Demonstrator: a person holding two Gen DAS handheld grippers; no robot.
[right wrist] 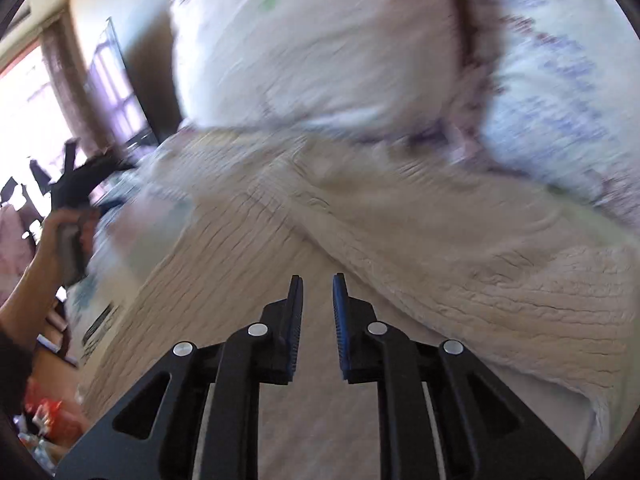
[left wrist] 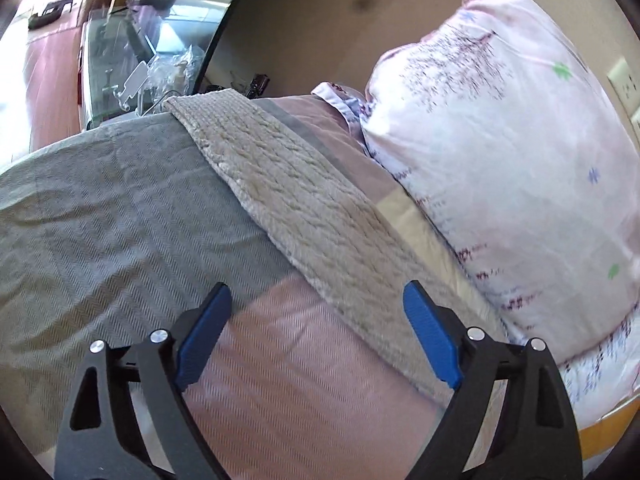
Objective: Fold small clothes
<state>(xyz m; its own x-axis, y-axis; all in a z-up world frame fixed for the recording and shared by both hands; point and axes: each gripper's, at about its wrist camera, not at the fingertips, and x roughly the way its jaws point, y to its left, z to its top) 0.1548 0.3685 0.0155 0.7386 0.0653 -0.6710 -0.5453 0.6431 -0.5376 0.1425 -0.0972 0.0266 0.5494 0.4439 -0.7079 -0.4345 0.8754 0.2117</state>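
Observation:
A grey herringbone cloth (left wrist: 120, 216) lies spread on the bed, its near part looking pinkish in the light (left wrist: 304, 376). A beige knitted garment (left wrist: 304, 208) lies across it as a band. My left gripper (left wrist: 318, 300) is wide open and empty just above the grey cloth beside the beige band. In the right wrist view the beige knit (right wrist: 400, 248) lies rumpled and blurred. My right gripper (right wrist: 317, 280) hovers over it with jaws a narrow gap apart and nothing between them. The left gripper (right wrist: 76, 184) and the hand holding it show at the far left.
A large white floral pillow (left wrist: 500, 168) stands against the wall at the right of the bed; it also fills the top of the right wrist view (right wrist: 320, 48). A glass-topped table with clutter (left wrist: 132, 64) stands beyond the bed. A window (right wrist: 28, 100) is at left.

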